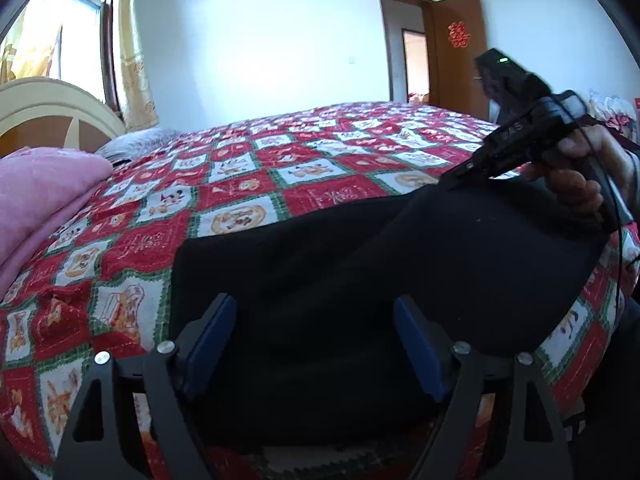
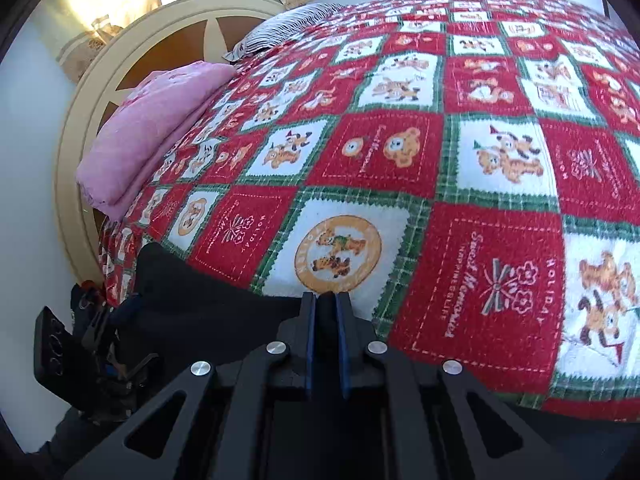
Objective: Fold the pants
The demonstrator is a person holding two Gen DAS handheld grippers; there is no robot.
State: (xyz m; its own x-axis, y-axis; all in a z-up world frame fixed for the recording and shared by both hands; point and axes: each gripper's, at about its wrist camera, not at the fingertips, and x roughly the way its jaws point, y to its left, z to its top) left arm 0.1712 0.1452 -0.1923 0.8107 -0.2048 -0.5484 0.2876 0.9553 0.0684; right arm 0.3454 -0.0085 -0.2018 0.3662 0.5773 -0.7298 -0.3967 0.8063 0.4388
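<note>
Black pants lie spread on the red and white patterned bedspread, near the bed's front edge. My left gripper hovers low over their near part, open wide, its blue pads clear of the cloth on either side. At the pants' far right edge a hand holds my right gripper, and a ridge of cloth rises up to its tip. In the right wrist view the right gripper has its pads nearly together with black cloth pinched between them. The pants run off to the left there, toward the left gripper.
A folded pink blanket lies by the cream headboard, with a striped pillow beyond it. Bedspread stretches far behind the pants. A brown door stands open at the back right, and a curtained window is at the left.
</note>
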